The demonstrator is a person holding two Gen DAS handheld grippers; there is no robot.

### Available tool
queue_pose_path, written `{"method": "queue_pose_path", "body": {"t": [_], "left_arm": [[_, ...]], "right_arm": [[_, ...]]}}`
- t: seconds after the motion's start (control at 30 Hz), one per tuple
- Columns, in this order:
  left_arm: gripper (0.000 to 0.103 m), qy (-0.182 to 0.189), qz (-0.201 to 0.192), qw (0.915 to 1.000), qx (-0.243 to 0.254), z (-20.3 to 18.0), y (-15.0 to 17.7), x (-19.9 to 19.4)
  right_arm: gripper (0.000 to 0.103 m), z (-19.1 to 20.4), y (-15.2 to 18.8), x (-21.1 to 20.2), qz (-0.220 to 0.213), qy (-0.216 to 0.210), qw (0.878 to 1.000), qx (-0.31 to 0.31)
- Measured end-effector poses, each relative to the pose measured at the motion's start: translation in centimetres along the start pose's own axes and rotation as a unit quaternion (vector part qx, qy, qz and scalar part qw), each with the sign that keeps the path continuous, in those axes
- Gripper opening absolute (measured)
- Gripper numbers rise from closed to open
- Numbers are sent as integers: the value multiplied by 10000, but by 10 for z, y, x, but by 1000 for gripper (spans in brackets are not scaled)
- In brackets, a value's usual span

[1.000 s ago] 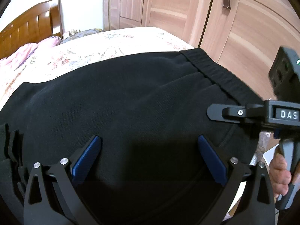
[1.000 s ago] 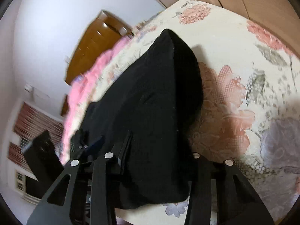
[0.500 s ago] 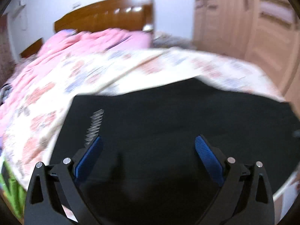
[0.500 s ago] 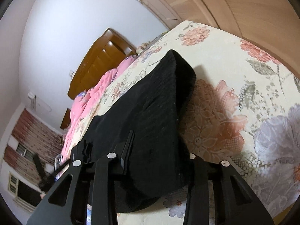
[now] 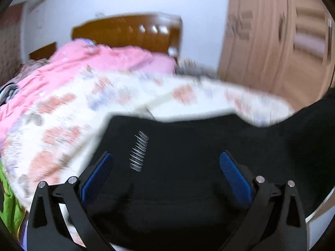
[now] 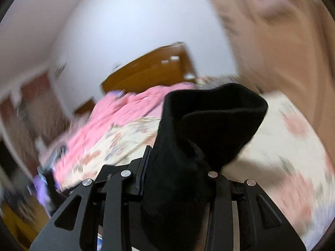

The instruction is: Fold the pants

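The black pants (image 5: 188, 167) lie spread on the floral bedsheet (image 5: 62, 129), with a small silver striped mark (image 5: 139, 153) on the cloth. My left gripper (image 5: 165, 156) hovers just over them, its blue pads (image 5: 98, 173) wide apart and open, nothing pinched. In the right wrist view a bunch of the black pants (image 6: 209, 121) stands up out of my right gripper (image 6: 178, 167), which is shut on the fabric and holds it above the bed. Both views are motion-blurred.
A pink quilt (image 5: 94, 62) is heaped toward the brown wooden headboard (image 5: 129, 33). Light wooden wardrobe doors (image 5: 282, 41) stand at the right of the bed. Something green (image 5: 8, 205) hangs at the bed's lower left edge.
The left gripper swung from the waistband side toward the headboard, staying open. The right gripper rolled and rose, lifting its held fold of pants off the sheet.
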State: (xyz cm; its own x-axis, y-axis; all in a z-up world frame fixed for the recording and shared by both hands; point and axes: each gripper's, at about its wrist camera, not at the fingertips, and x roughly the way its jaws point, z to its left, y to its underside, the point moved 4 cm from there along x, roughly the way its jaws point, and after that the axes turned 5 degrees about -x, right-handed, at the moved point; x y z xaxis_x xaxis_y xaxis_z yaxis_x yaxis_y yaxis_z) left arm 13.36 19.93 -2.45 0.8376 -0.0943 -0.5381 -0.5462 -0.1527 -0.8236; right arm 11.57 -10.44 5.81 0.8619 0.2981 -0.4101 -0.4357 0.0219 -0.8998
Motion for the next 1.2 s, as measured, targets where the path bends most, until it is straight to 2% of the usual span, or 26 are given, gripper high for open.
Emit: {"method": "queue_pose_path", "body": {"t": [0.1,0.17,0.2,0.27,0.3,0.37,0.4,0.43,0.47,0.6,0.7,0.73,0.77,0.8,0.87,0.9,0.93,0.97,1.0,1.03,1.07,1.13,1.2], "left_arm": [[101,-267,-502,9972,-496,49,-17,-40],[101,-464,-680,9937,-766,83,-18,-62],[101,-612,-723,9914,-905,103,-15,-72],[101,-819,-730,9879,-1096,132,-5,-83],[101,-877,-715,9869,-1148,141,-3,-85],[101,-1004,-588,9844,-1323,166,13,-90],[101,-1024,-551,9838,-1363,172,18,-91],[101,-1055,-496,9830,-1416,181,26,-93],[101,-1059,-478,9827,-1439,188,31,-95],[101,-710,-427,9819,-1704,201,46,-88],[101,-70,-312,9798,-1972,200,48,-79],[101,60,-309,9791,-2007,198,47,-77],[101,148,-327,9784,-2037,196,46,-77],[101,208,-352,9775,-2068,195,45,-78],[101,388,-370,9747,-2168,193,40,-77],[101,482,-334,9736,-2204,191,37,-74],[101,594,-267,9725,-2237,191,33,-69],[100,720,-160,9705,-2294,189,32,-63],[101,755,-16,9682,-2384,189,32,-57],[101,955,118,9639,-2485,187,32,-52],[101,1180,176,9598,-2541,182,32,-51],[101,1391,161,9568,-2547,174,32,-54],[101,1477,183,9556,-2543,167,31,-56]], "right_arm": [[34,87,-7,41,113,-124,9956,-926],[34,154,8,72,253,-128,9839,-1767],[34,191,27,92,422,-160,9732,-2256],[33,235,62,118,782,-331,9557,-2819],[33,259,93,138,1091,-381,9382,-3261],[32,277,140,156,1421,-397,9123,-3820],[32,284,150,154,1318,-310,9059,-4013],[33,288,159,149,1032,-93,8955,-4328],[33,289,161,147,948,-10,8912,-4436],[30,285,151,139,520,276,8938,-4446],[30,282,126,120,-98,490,9056,-4213],[29,281,114,112,-372,528,9100,-4095],[30,284,108,110,-456,497,9118,-4050],[30,285,107,112,-426,391,9130,-4039],[30,287,118,130,140,92,9142,-4050],[31,285,135,146,656,-87,9084,-4127],[34,283,149,153,1011,-287,9018,-4191],[39,282,156,150,932,-311,8976,-4297],[49,281,158,137,693,-328,8922,-4451],[71,278,155,126,698,-502,8927,-4425],[85,275,150,113,680,-784,8963,-4311],[86,256,128,75,417,-1237,9146,-3828],[87,229,106,41,181,-1423,9305,-3370]]}}
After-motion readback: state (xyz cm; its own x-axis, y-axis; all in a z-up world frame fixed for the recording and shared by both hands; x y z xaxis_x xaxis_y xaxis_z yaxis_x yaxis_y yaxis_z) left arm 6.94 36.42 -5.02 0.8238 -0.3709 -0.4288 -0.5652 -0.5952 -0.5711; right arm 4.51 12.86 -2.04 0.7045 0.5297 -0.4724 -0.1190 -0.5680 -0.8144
